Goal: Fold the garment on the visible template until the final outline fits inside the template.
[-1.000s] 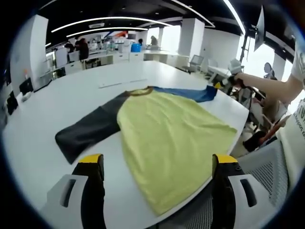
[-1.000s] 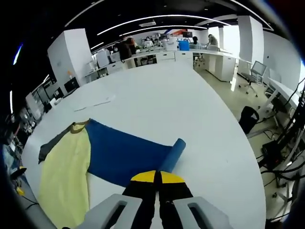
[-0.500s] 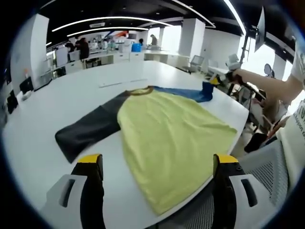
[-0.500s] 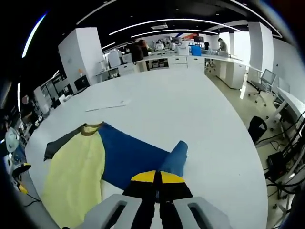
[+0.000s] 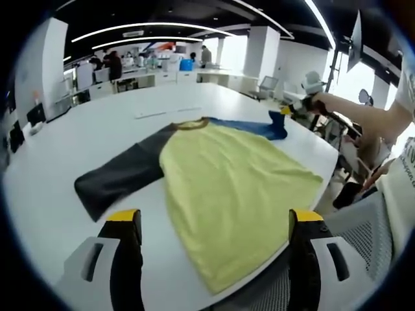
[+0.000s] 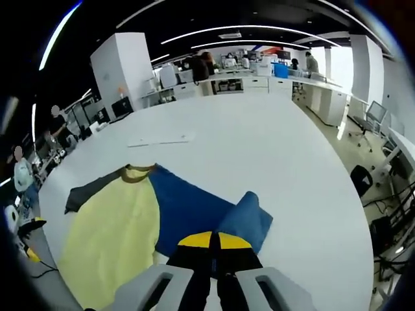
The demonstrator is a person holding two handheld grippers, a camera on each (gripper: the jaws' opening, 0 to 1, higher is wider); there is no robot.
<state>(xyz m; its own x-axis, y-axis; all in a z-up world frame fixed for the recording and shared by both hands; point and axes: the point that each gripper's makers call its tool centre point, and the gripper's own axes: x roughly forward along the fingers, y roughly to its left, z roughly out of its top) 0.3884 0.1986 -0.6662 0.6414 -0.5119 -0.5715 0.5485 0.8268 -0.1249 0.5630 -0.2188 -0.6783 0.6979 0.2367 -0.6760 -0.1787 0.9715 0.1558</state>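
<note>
Right gripper pinches blue sleeve, cuff folded over. Left gripper spread wide, hovering at 6 o'clock of garment, flat on white table.

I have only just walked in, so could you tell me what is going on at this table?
A person is folding a shirt on the white table. The right gripper is shut on the blue sleeve, whose end is lifted and turned back toward the yellow body. The left gripper hangs open near the hem, holding nothing. The dark sleeve lies flat and unfolded.
</note>
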